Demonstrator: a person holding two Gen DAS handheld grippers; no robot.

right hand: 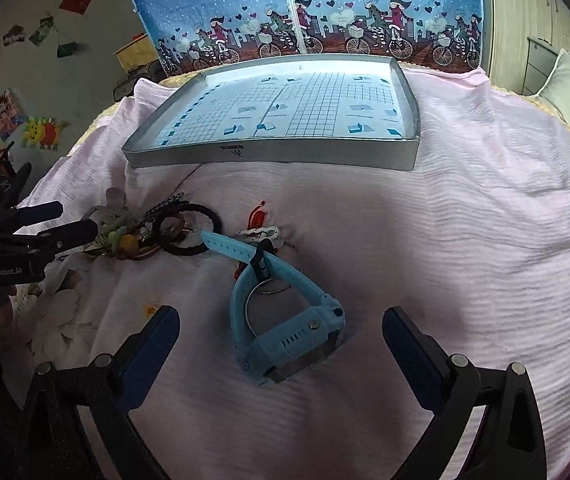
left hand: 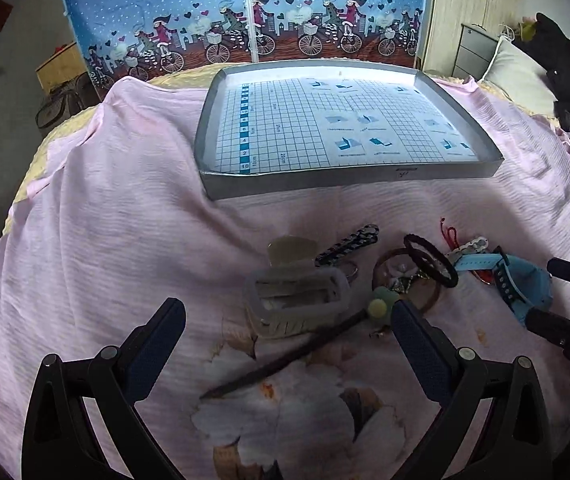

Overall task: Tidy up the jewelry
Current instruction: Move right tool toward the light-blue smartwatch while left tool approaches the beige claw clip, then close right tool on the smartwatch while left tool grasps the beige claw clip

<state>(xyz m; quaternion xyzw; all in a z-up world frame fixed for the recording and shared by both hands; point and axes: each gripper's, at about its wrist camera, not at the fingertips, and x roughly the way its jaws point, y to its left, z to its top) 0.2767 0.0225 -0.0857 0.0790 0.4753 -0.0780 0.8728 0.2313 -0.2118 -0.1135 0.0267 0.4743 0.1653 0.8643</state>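
Jewelry lies in a loose heap on the pink bed sheet (left hand: 105, 208), in front of the tray (right hand: 269, 158). Your right tool (right hand: 281, 342) is spread wide around the blue watch (right hand: 289, 336), which looks light, with a rigid case and a floppy rubber strap, so take it across the case. Your left tool (left hand: 289, 334) is spread too, facing the grey hair claw (left hand: 297, 300), which looks hard and probably slick. The black hair tie (left hand: 431, 260) looks soft. Nothing lies in the tray; only its grid liner shows.
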